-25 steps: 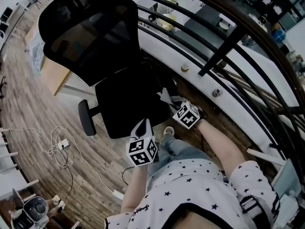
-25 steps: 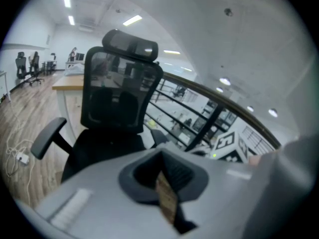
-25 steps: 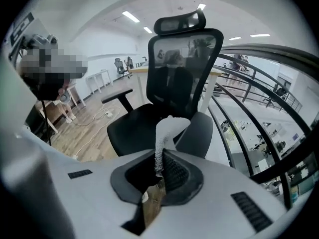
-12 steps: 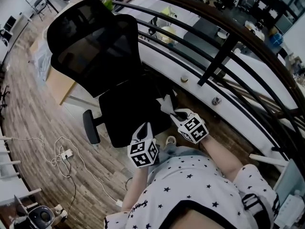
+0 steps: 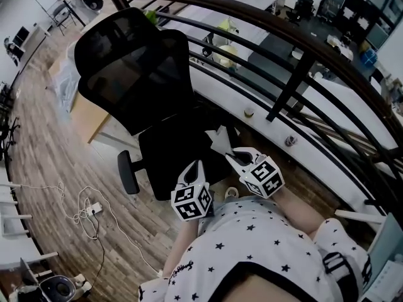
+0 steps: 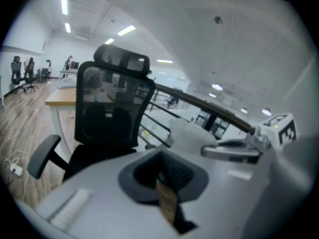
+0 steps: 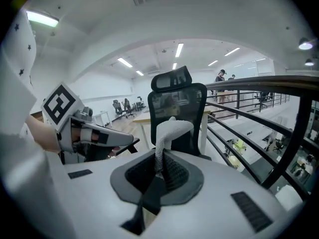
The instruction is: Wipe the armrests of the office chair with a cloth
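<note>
Our right hand-held gripper (image 7: 162,164) is clamped on the white cloth (image 7: 168,131), which stands up out of the jaws in a folded loop. Our left hand-held gripper (image 6: 164,176) has its jaws brought together with nothing between them. It hangs just beside the right one, a little nearer to us.

Both point at the black office chair (image 5: 135,68). It stands on the wooden floor (image 5: 44,137), right at the floor's edge where the dark railing (image 5: 286,90) runs. The cloth hovers at the railing-side front corner of the seat (image 5: 167,153), and we cannot tell whether it touches the cushion. It is on no armrest.

One armrest (image 5: 129,172) shows plainly on the side of the seat away from the railing, well apart from the cloth. We cannot make out the railing-side armrest from the head view.

We judge this to be the approach, with no wiping begun yet. The next move calls for carrying the cloth to an armrest pad, laying it flat and drawing it along the top. The empty gripper could steady the chair, since it may well swivel under pressure.
</note>
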